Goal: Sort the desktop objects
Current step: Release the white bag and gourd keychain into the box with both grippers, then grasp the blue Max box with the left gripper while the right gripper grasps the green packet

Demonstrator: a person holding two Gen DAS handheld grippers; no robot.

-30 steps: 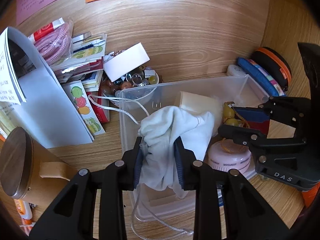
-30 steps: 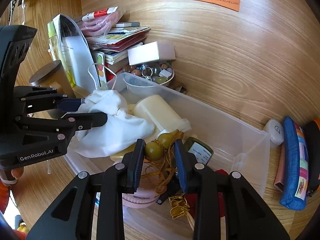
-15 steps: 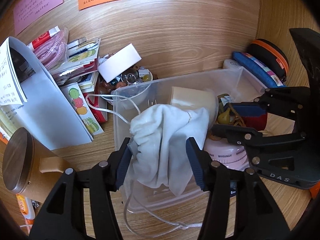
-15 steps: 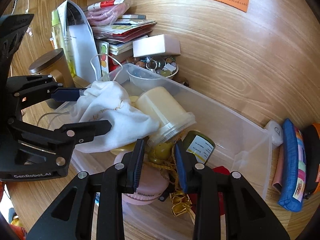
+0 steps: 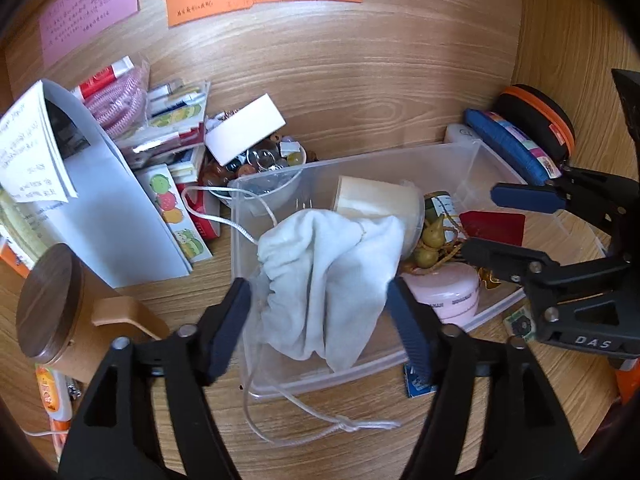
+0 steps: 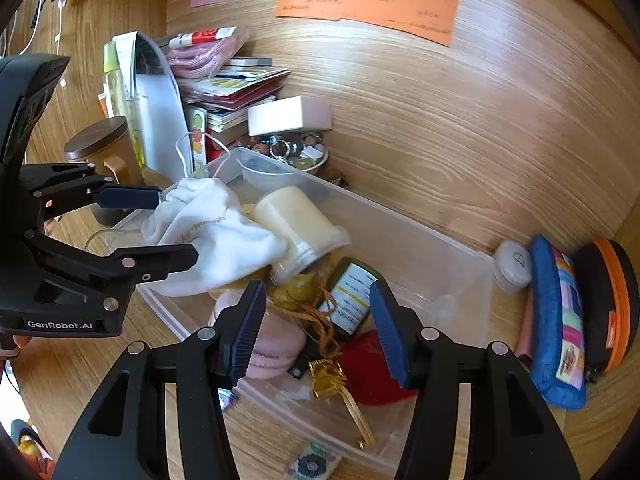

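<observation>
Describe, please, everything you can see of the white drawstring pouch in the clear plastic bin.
The white soft cloth drawstring pouch lies crumpled, its gathered mouth toward the near-left corner of the clear plastic bin. Faint gold script shows on one side. Its white cord trails over the rim onto the desk. It drapes against the cream cylindrical jar. The open left gripper straddles it without gripping.
</observation>
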